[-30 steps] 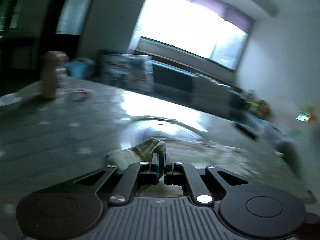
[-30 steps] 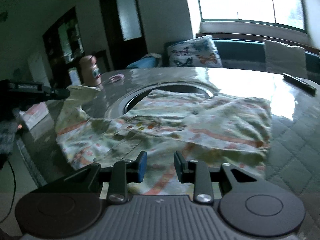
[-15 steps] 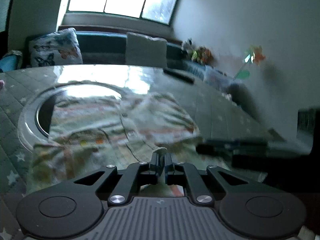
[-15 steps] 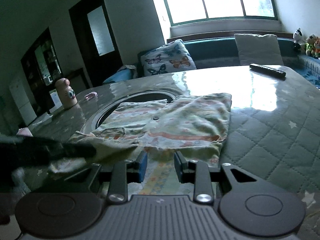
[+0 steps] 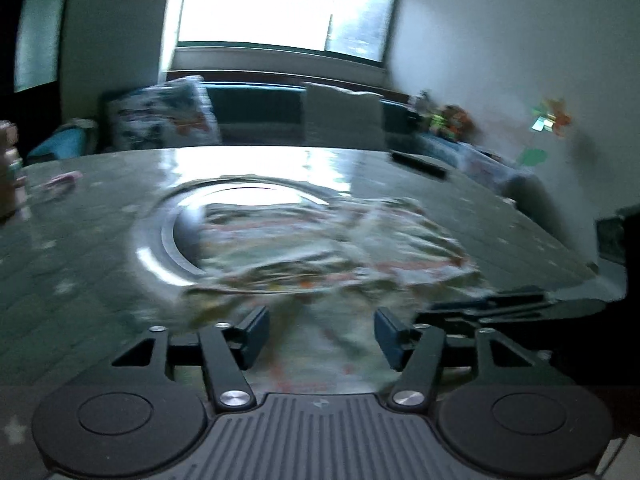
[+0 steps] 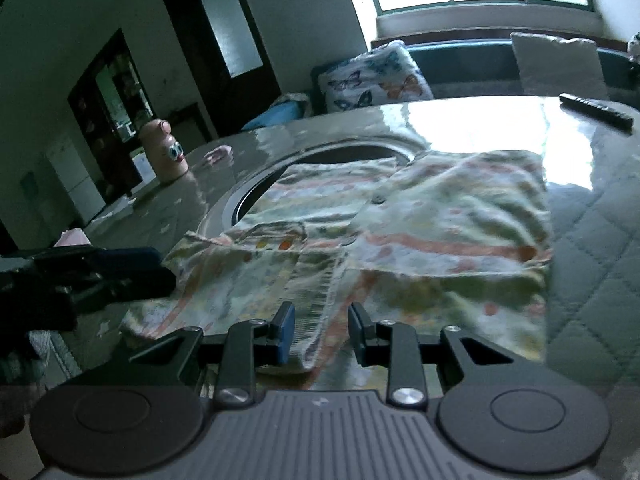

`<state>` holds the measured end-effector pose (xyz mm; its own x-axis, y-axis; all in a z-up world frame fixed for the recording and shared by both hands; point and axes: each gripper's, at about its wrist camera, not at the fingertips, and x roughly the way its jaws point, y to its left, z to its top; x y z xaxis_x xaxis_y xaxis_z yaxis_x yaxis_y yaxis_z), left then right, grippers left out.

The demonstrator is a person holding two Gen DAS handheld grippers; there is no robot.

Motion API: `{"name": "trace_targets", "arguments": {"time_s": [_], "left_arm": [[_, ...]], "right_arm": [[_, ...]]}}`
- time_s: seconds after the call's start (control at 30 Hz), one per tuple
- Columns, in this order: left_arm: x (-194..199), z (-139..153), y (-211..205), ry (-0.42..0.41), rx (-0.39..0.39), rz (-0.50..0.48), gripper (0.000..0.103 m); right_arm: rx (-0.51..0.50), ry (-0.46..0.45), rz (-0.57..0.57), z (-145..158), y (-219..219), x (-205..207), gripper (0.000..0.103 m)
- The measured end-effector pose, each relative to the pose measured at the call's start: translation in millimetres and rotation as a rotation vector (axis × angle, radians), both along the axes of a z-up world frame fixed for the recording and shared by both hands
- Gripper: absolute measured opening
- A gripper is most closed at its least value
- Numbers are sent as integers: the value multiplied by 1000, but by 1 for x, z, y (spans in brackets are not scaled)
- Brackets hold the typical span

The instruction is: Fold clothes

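A pale floral shirt with orange stripes [image 6: 420,236] lies partly folded on the quilted table, over a round metal ring; it also shows, blurred, in the left wrist view [image 5: 320,248]. My left gripper [image 5: 322,330] is open and empty just above the shirt's near edge. My right gripper [image 6: 320,330] is open and empty over the shirt's near hem. The left gripper [image 6: 100,270] shows at the left of the right wrist view, and the right gripper [image 5: 496,304] shows at the right of the left wrist view.
The round metal ring [image 6: 248,196] is set in the table. A pink toy-faced bottle [image 6: 166,154] and a small pink item [image 6: 218,155] stand at far left. A remote [image 6: 596,110] lies at far right. A sofa with cushions [image 6: 372,78] is behind.
My left gripper has opened and let go of the shirt edge it carried across, which now lies folded over. My right gripper has opened a little wider and dipped toward the hem.
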<state>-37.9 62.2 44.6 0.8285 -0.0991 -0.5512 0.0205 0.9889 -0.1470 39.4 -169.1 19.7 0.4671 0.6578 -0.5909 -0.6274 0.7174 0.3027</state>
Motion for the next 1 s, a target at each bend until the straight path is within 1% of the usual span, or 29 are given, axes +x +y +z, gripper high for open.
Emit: {"name": "trace_targets", "arguments": {"time_s": [0.03, 0.1, 0.17, 0.3, 0.37, 0.53, 0.67, 0.77, 0.83, 0.93, 1.0], "left_arm": [[-2, -1, 7, 0, 4, 27, 71], [-5, -2, 21, 2, 11, 79, 75], [-8, -5, 33, 10, 10, 121, 75], [-11, -10, 44, 21, 13, 172, 81], [-12, -13, 46, 24, 14, 180, 82], [-14, -18, 47, 30, 25, 185, 83], [-14, -22, 48, 38, 26, 184, 84], [-13, -26, 48, 47, 28, 183, 84], [-11, -29, 48, 60, 35, 184, 84], [-10, -33, 47, 75, 51, 185, 84], [-10, -35, 47, 85, 63, 185, 84]], "right_arm": [[-2, 2, 6, -1, 3, 0, 28], [-18, -5, 10, -2, 9, -2, 28], [-32, -15, 5, -3, 12, -2, 27], [-52, -41, 11, 1, 18, -8, 8], [-66, -71, 13, 5, 20, -14, 8], [-44, -117, -7, 25, 14, -21, 7], [-19, -176, -60, 52, -7, -30, 7], [-22, -198, -101, 61, -23, -37, 7], [-34, -184, -126, 57, -29, -37, 7], [-48, -124, -159, 42, -35, -31, 7], [-50, -104, -179, 34, -37, -28, 7]]}}
